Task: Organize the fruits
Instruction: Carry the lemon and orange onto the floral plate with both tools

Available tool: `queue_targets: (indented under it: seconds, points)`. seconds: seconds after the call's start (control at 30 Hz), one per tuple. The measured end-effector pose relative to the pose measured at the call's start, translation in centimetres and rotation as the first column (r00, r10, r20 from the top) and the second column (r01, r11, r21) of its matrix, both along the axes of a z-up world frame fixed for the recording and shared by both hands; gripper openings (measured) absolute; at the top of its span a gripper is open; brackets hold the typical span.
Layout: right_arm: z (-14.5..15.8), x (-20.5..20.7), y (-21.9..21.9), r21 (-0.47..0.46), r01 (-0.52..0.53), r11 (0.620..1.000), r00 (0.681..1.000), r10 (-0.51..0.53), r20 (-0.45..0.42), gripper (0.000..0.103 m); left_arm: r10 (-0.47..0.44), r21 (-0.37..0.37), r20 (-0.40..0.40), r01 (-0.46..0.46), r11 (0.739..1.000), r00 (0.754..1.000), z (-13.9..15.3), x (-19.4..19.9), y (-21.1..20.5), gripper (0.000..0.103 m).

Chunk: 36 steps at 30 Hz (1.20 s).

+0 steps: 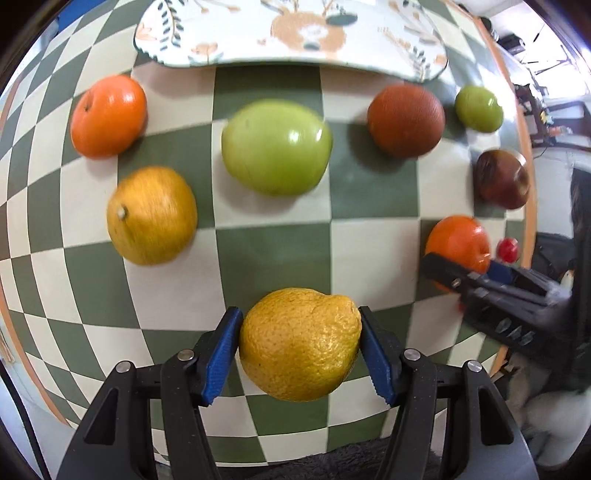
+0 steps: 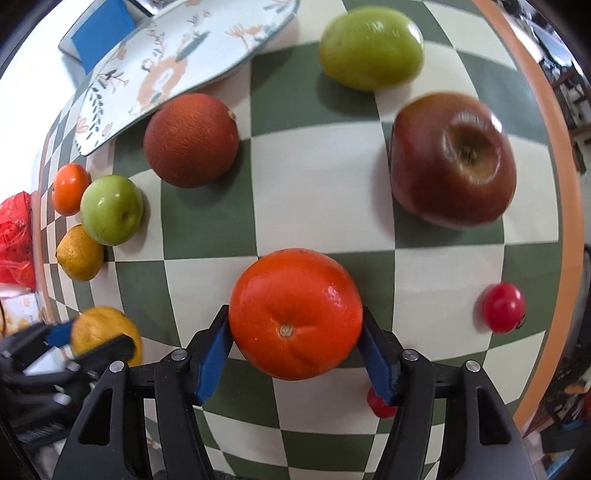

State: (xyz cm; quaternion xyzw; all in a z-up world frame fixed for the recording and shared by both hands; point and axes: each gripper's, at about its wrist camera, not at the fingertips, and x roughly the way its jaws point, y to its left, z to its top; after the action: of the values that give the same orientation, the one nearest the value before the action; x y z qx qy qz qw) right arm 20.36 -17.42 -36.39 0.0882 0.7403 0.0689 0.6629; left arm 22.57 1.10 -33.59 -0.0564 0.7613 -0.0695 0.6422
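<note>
Left gripper [image 1: 300, 350]: pinching yellow lemon [image 1: 300, 345] at near table edge.
Right gripper [image 2: 295, 349]: clamped on orange [image 2: 294, 314], over checkered cloth [image 2: 325, 192].
Beyond: green apple [image 1: 277, 147], then patterned plate [image 1: 291, 33].

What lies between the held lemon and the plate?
The big green apple, on the checked cloth between lemon and plate, in the left wrist view.

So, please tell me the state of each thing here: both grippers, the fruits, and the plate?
Left hand-held gripper: shut on the lemon.
Right hand-held gripper: shut on the orange.
Dark red apple: loose on the table, stem end facing the camera.
Big green apple: loose on the table.
Small red fruit: loose near the table edge.
Plate: holds no fruit where visible.
</note>
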Motion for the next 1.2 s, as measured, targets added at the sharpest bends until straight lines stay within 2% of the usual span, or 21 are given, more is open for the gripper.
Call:
queue_targets:
  seconds: [0.13,0.2,0.3,0.4,0.5,0.6,0.73,0.9,1.03,1.1,1.17,1.2]
  points:
    - [1.9,1.1,-0.7,0.058,0.034,0.998,0.999,-0.035,0.03,0.067,0.044,-0.053,0.042,-0.042,0.998,0.998,2.7,2.1,0.6,0.06]
    - [3.4,2.1,-1.1,0.086,0.043,0.995,0.997,-0.048,0.066,0.067,0.077,-0.087,0.079,-0.07,0.994,0.994,4.9,4.6,1.7,0.06]
    - [5.7,5.6,-1.0,0.118,0.036,0.992,0.988,-0.052,0.142,0.067,0.112,-0.108,0.147,-0.097,0.989,0.983,6.9,8.2,1.6,0.06]
    - [6.7,11.0,-0.3,0.112,0.013,0.994,0.977,-0.036,0.208,0.067,0.145,-0.111,0.197,-0.125,0.986,0.97,7.4,13.4,1.3,0.06]
    - [5.2,15.9,1.3,0.088,-0.016,0.996,0.974,-0.004,0.227,0.067,0.166,-0.087,0.218,-0.15,0.985,0.962,5.9,18.2,0.8,0.06]
    - [3.6,19.8,3.6,0.056,-0.064,0.996,0.973,0.05,0.224,0.067,0.185,-0.083,0.183,-0.172,0.982,0.966,3.9,22.8,1.8,0.06]
    - [2.0,22.9,5.1,0.023,-0.128,0.992,0.972,0.12,0.203,0.067,0.204,-0.082,0.132,-0.194,0.978,0.97,1.4,25.4,2.3,0.06]
    - [1.1,24.2,6.1,0.005,-0.18,0.984,0.966,0.176,0.187,0.068,0.197,-0.067,0.117,-0.19,0.979,0.973,0.2,26.0,2.4,0.06]
    - [1.2,24.7,5.7,0.036,-0.166,0.985,0.972,0.157,0.177,0.069,0.196,-0.061,0.081,-0.191,0.98,0.977,-0.9,26.2,2.1,0.061]
    - [1.4,24.8,5.6,0.032,-0.164,0.986,0.972,0.156,0.175,0.083,0.204,-0.066,0.079,-0.199,0.978,0.976,-1.1,26.2,2.0,0.061]
    - [1.3,24.9,5.8,0.029,-0.162,0.986,0.973,0.155,0.169,0.085,0.209,-0.071,0.08,-0.203,0.977,0.975,-0.8,26.3,2.1,0.064]
    - [1.3,24.9,5.7,0.028,-0.159,0.987,0.974,0.152,0.166,0.085,0.209,-0.073,0.083,-0.203,0.976,0.974,-0.6,26.4,2.1,0.071]
